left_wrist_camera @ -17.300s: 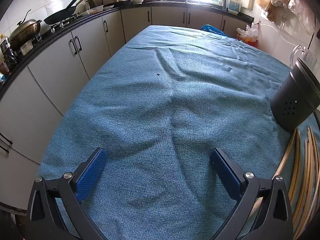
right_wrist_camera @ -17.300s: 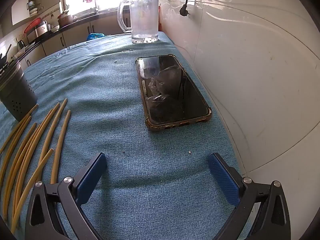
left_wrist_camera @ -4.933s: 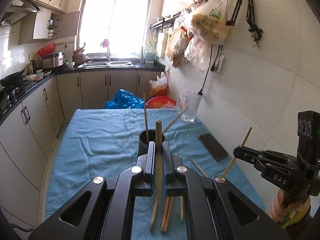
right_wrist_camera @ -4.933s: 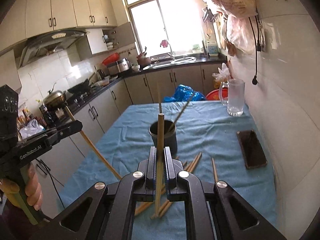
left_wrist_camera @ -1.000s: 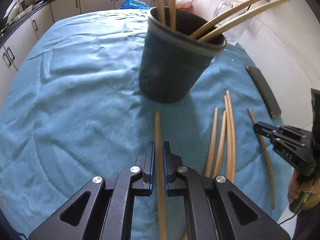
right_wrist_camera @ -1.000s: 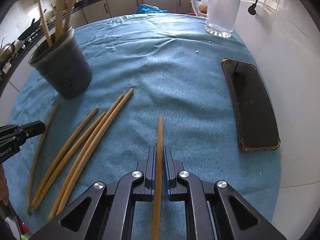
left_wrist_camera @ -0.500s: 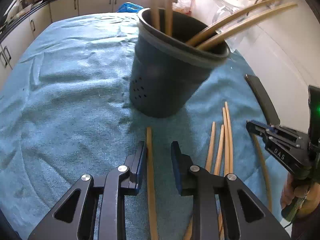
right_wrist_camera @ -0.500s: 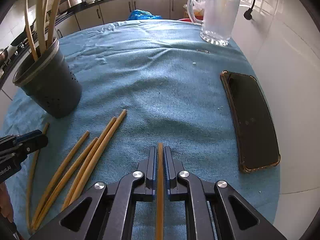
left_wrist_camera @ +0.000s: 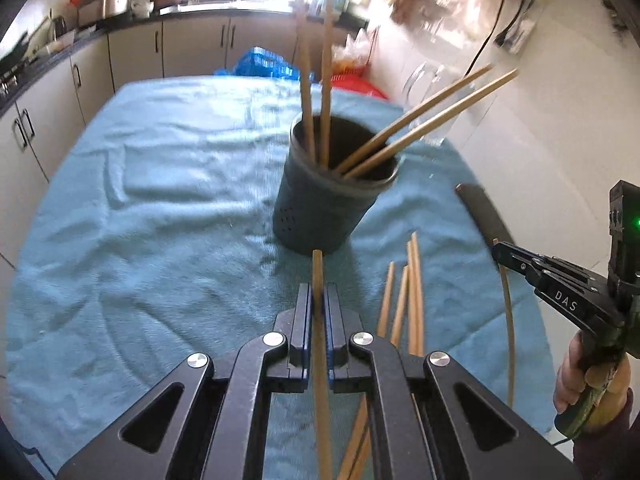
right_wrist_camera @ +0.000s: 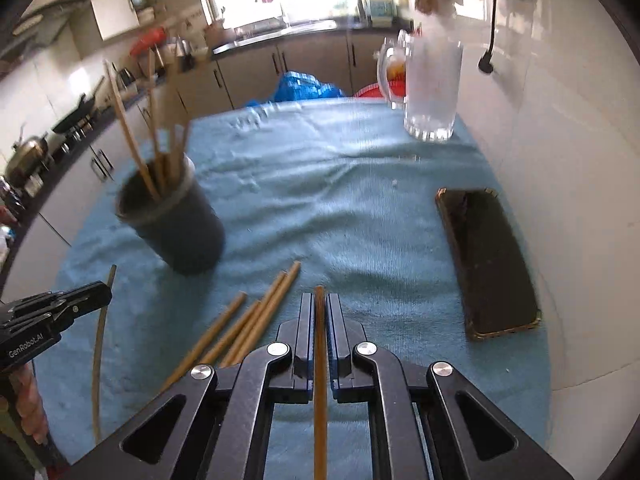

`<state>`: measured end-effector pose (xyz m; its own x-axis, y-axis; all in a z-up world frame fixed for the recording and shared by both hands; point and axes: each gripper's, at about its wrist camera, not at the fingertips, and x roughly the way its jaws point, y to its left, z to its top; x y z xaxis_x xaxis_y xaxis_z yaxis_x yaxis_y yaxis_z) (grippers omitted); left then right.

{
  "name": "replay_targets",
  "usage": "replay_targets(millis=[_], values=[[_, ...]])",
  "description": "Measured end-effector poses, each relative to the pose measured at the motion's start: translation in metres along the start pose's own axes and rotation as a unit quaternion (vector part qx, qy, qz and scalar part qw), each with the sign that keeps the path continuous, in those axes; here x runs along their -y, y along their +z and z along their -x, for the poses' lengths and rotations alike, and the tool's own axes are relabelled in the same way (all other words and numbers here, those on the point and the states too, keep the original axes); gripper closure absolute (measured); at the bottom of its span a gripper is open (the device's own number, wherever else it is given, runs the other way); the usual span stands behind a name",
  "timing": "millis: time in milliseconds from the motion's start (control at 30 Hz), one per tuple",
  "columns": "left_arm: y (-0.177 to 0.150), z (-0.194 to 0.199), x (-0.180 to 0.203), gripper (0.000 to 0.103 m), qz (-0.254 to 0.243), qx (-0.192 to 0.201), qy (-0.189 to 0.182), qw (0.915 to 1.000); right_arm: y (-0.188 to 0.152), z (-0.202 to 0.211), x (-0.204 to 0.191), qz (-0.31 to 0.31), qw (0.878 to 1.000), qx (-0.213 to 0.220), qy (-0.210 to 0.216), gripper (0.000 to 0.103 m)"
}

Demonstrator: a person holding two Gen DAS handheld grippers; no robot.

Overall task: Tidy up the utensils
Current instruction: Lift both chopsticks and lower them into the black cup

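Two grippers each pinching one chopstick, left gripper (left_wrist_camera: 318, 308) beside the dark cup (left_wrist_camera: 328, 204), right gripper (right_wrist_camera: 319, 316) above loose chopsticks (right_wrist_camera: 248, 328) on blue cloth (right_wrist_camera: 340, 208).

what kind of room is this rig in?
Most likely a home kitchen: cabinets under a dark counter, a wok on the stove, and chopsticks in a dark holder on a table with a blue cloth.
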<state>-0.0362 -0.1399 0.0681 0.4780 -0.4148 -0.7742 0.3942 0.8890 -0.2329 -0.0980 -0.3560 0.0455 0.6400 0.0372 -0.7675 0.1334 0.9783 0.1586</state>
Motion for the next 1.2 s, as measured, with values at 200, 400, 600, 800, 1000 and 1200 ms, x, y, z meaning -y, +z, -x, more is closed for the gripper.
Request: replay_targets(millis=[200,400,600,800,1000,1200], values=[[-0.011,0.054,0.011,0.098,-0.019,0.062,0.008,0.9979,-0.008,0.052,-0.012,0.001,0.999,0.052,0.013,0.097],[-0.032,0.099,0.022,0.098,-0.033,0.109,0.01,0.9934,-0.022,0.097,-0.022,0.0,0.995,0.096,0.021,0.097],[-0.052,0.139,0.033,0.098,-0.061,0.15,0.027,0.9863,-0.036,0.134,-0.033,0.005,0.991,0.127,0.03,0.097],[-0.066,0.174,0.045,0.098,-0.081,0.184,0.018,0.9794,-0.049,0.162,-0.045,0.017,0.988,0.145,0.042,0.097],[-0.067,0.194,0.05,0.098,-0.081,0.201,-0.002,0.9762,-0.054,0.179,-0.051,0.023,0.986,0.158,0.052,0.097],[-0.052,0.202,0.045,0.098,-0.072,0.21,-0.007,0.975,-0.046,0.189,-0.054,0.02,0.983,0.171,0.059,0.097]])
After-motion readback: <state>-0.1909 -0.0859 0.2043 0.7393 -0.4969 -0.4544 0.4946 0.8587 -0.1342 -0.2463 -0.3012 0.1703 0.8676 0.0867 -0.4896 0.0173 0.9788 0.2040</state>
